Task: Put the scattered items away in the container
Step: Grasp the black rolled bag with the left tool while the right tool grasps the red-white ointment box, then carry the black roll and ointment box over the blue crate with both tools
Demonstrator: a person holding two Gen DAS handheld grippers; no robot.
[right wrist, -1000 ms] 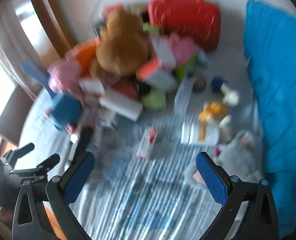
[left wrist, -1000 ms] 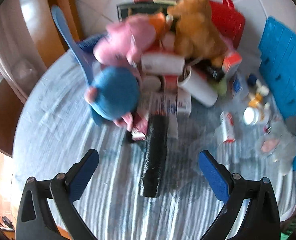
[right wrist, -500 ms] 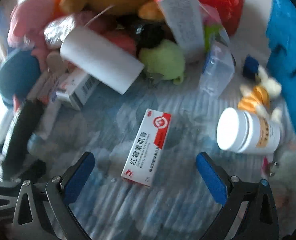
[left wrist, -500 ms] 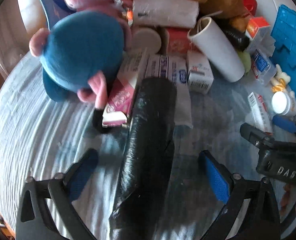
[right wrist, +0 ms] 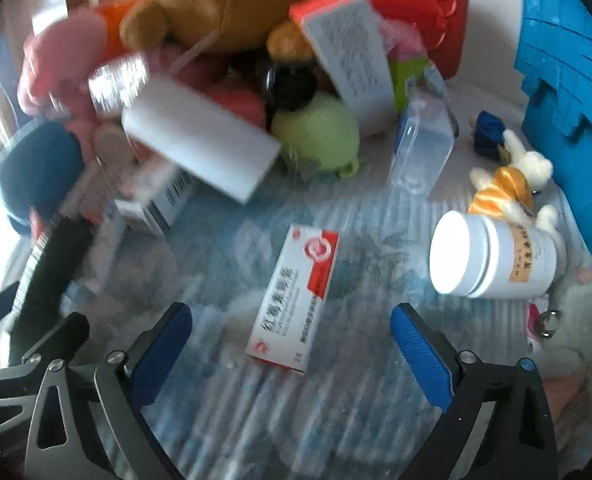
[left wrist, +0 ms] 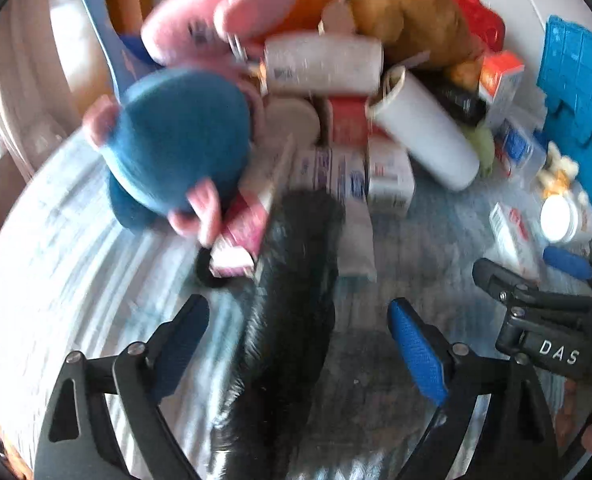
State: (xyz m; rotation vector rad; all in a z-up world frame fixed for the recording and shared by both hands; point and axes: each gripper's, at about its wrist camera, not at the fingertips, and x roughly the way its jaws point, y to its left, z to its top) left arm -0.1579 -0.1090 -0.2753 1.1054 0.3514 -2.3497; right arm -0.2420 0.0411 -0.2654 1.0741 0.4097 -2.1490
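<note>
The left gripper (left wrist: 297,344) is closing, jaws wide, around a black roll (left wrist: 292,300) lying untouched between them; the right gripper (right wrist: 292,352) is likewise closing, wide, around a red-and-white medicine box (right wrist: 296,296), pads clear of it; beyond are lying a white pill bottle (right wrist: 491,256), a white tube (right wrist: 204,144) and plush toys; the blue container (right wrist: 567,68) is standing far right; judging by this, nearly everything is waiting to be tidied.

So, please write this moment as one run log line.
left gripper: jaws closing around black roll | right gripper: jaws closing around medicine box | nothing gripped
</note>
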